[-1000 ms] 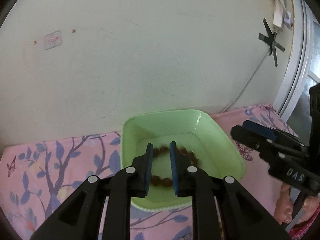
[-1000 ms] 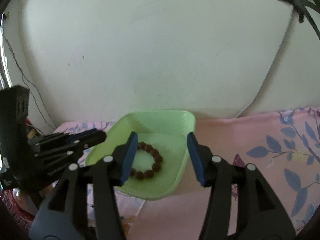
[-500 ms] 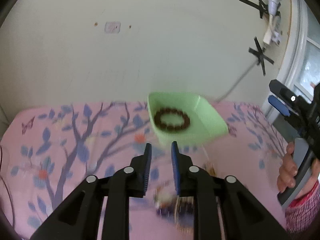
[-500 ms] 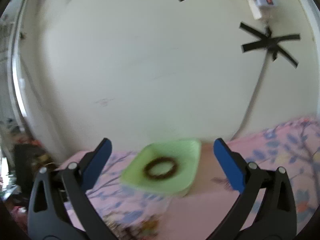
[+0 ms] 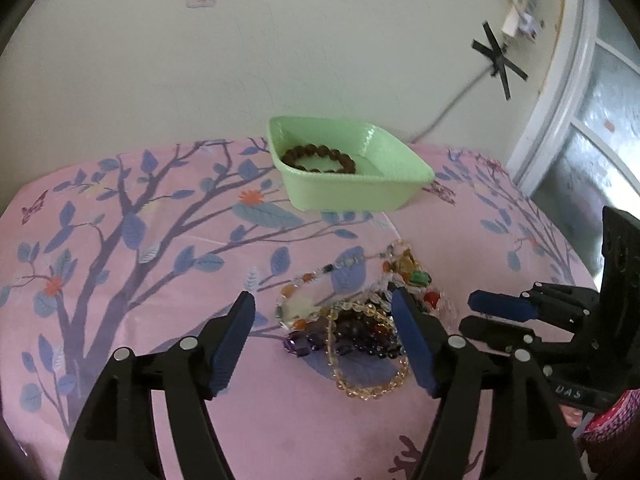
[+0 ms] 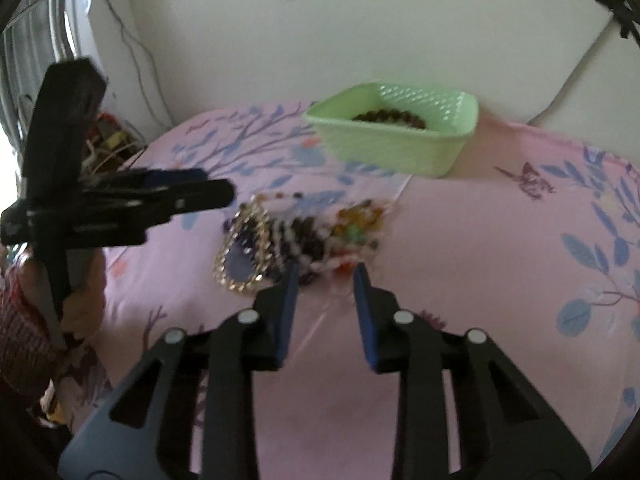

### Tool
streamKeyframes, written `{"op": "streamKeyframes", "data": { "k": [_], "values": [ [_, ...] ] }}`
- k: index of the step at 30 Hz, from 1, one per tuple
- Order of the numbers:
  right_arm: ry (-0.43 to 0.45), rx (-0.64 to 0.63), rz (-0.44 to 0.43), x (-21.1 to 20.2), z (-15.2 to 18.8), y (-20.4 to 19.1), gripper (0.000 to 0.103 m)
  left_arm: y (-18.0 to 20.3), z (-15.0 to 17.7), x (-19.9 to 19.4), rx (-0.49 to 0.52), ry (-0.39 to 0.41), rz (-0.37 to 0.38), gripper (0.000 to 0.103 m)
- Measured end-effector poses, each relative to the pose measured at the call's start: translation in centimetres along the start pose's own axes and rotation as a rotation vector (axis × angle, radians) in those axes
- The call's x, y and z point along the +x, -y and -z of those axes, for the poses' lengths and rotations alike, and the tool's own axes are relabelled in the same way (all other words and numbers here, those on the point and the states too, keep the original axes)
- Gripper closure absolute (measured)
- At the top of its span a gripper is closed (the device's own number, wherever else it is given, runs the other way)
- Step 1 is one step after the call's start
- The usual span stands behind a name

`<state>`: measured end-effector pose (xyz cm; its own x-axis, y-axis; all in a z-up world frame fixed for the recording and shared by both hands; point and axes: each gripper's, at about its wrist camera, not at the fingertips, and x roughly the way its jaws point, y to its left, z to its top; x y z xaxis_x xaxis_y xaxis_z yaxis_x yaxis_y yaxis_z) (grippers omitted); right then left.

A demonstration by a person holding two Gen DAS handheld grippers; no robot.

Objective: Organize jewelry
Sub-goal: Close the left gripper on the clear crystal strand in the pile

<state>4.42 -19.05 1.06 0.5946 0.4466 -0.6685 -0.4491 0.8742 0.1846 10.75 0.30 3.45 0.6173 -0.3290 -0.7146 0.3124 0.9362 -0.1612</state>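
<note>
The left gripper (image 5: 324, 340) hangs wide open and empty over the jewelry pile (image 5: 360, 320) – a tangle of bead strands on the pink floral cloth (image 5: 160, 240) covering the desk. The right gripper (image 6: 325, 280) is parted less widely, holding nothing, just short of the same pile. Farther back, a brown bead bracelet (image 5: 318, 157) lies inside the green tray (image 5: 348, 192) – well apart from the pile

Pink floral cloth (image 5: 168, 240) covers the counter. Cream wall (image 5: 280, 48) behind carries black tape crosses (image 5: 498, 60) at upper right, a white cable (image 5: 452, 108) below them. Window frame (image 5: 560, 92) at right edge.
</note>
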Motion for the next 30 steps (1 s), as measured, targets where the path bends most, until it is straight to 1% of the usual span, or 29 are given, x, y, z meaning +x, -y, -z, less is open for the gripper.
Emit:
{"op": "streamKeyframes", "data": {
  "k": [4,7,9,10,11,12,13,14,15,16,17,19,20,23,26,28,30],
  "values": [
    [-0.021,-0.001,-0.008,0.7,0.5,0.2,0.075,0.1,-0.1,1.2,0.005,-0.044,0.028,0.034],
    [-0.015,0.050,-0.026,0.6,0.2,1.2,0.075,0.6,-0.3,2.0,0.019,-0.050,0.036,0.034],
    [-0.025,0.067,-0.032,0.7,0.0,1.6,0.075,0.7,-0.2,2.5,0.021,-0.051,0.072,0.036],
    [-0.030,0.074,-0.029,0.9,-0.2,1.9,0.075,0.8,-0.1,2.6,0.025,-0.053,0.081,0.056],
    [-0.035,0.086,-0.028,1.1,-0.5,2.2,0.075,1.1,0.0,2.9,0.039,-0.069,0.082,0.068],
    [-0.039,0.098,-0.033,1.4,-0.7,2.5,0.075,1.4,0.1,2.8,0.050,-0.067,0.075,0.074],
    [-0.042,0.113,-0.042,1.7,-1.0,2.8,0.075,1.5,0.1,2.5,0.057,-0.057,0.075,0.084],
    [-0.045,0.127,-0.050,1.9,-1.2,3.0,0.075,1.7,0.2,1.9,0.065,-0.045,0.077,0.087],
    [-0.049,0.147,-0.065,2.3,-1.5,3.3,0.075,1.6,0.2,1.6,0.067,-0.040,0.080,0.094],
    [-0.057,0.156,-0.086,2.6,-1.7,3.5,0.075,1.7,0.2,0.9,0.066,-0.026,0.087,0.095],
    [-0.060,0.158,-0.093,2.7,-1.8,3.4,0.083,1.7,0.3,0.2,0.063,-0.012,0.093,0.096],
    [-0.056,0.154,-0.077,2.6,-1.8,3.2,0.095,1.5,0.4,-1.0,0.048,0.004,0.095,0.096],
    [-0.048,0.160,-0.079,2.3,-1.7,3.2,0.097,1.3,0.5,-1.7,0.034,0.014,0.102,0.096],
    [-0.002,0.165,-0.074,0.8,-1.6,3.0,0.097,0.5,0.8,-3.6,0.007,0.043,0.107,0.096],
    [0.050,0.169,-0.066,-1.4,-1.5,2.8,0.097,0.2,1.3,-5.2,0.004,0.061,0.093,0.096],
    [0.087,0.174,-0.055,-3.2,-1.1,2.8,0.097,0.3,1.8,-5.9,0.008,0.057,0.071,0.096],
    [0.113,0.179,-0.040,-4.7,-0.6,2.6,0.097,0.3,2.4,-5.9,0.005,0.030,0.054,0.096]
  ]
}}
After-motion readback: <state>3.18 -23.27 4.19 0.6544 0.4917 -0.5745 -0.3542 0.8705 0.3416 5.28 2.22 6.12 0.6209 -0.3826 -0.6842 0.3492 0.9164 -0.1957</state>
